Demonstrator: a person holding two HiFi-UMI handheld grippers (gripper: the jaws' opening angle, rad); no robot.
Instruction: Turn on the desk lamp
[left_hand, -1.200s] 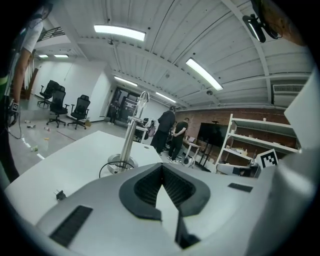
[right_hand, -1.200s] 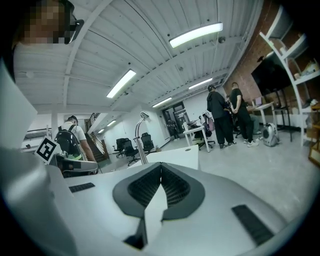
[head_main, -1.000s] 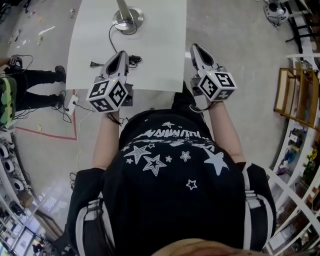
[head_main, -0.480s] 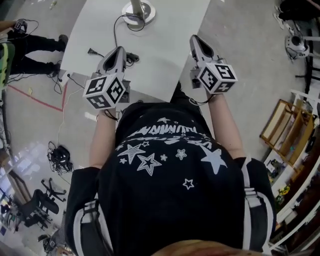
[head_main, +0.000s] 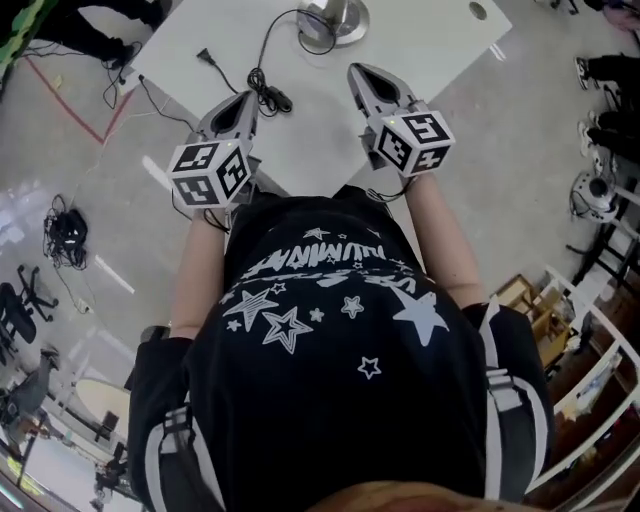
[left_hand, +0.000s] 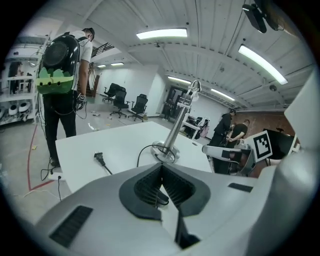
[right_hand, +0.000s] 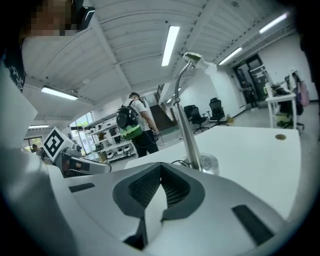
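The desk lamp stands at the far side of the white table (head_main: 420, 50). Its round metal base (head_main: 333, 20) shows from above, its slim stem (left_hand: 176, 125) rises to a small head (left_hand: 196, 86), and the stem (right_hand: 187, 127) also shows in the right gripper view. A black cord (head_main: 262, 75) runs from the base to a dark lump (head_main: 278, 100) near my left gripper (head_main: 245, 100), and its plug (head_main: 205, 57) lies loose on the table. The left gripper (left_hand: 161, 167) is shut and empty. My right gripper (head_main: 358, 72) hovers just short of the base; this gripper (right_hand: 161, 170) is shut, also empty.
A person with a green backpack (left_hand: 61, 70) stands left of the table and also shows as a person (right_hand: 132, 122) in the right gripper view. Two more people (left_hand: 231, 131) stand beyond the table. Office chairs (left_hand: 129, 102) and shelves line the room. A cable hole (head_main: 478, 10) marks the table's right part.
The head view has swung, so the table now lies askew and the lamp base sits further right. Both grippers stay shut over the near edge; the right one is closer to the base.
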